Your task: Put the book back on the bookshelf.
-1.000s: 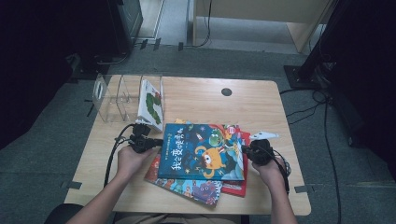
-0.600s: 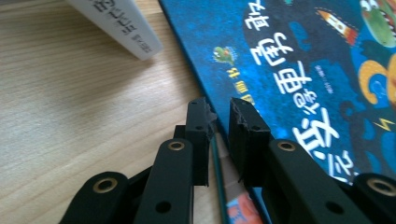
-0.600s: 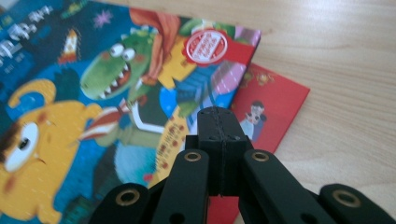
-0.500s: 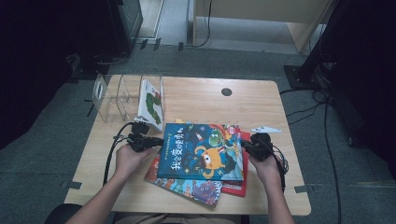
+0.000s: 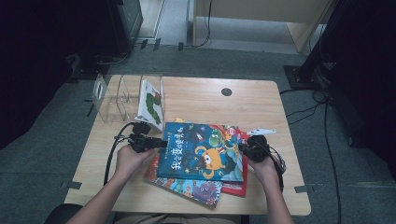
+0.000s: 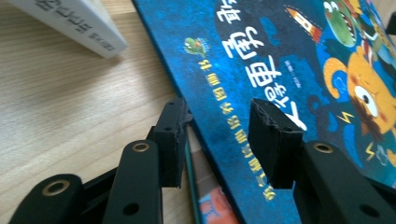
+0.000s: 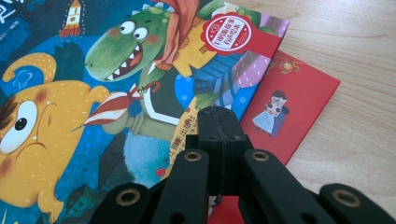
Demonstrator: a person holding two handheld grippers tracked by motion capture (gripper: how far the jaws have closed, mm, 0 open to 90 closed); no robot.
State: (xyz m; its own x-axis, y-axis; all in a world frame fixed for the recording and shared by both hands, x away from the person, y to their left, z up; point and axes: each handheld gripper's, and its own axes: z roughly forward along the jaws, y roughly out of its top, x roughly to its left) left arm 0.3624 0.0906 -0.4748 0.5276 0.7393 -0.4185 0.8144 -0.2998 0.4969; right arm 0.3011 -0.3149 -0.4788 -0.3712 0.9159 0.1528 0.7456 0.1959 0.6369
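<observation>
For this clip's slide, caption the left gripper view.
Left gripper, jaws just opening, straddles the blue picture book's edge.

Bare table (image 5: 219,105) lies beyond the books (image 5: 201,151); the clear rack (image 5: 116,95), seemingly, blocks the far-left corner.

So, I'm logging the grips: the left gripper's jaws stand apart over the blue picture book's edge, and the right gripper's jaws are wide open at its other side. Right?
Not quite: the right gripper's jaws are shut together, as the right gripper view shows. The left gripper's jaws do stand apart, having just been opening, over the blue picture book's edge.
</observation>
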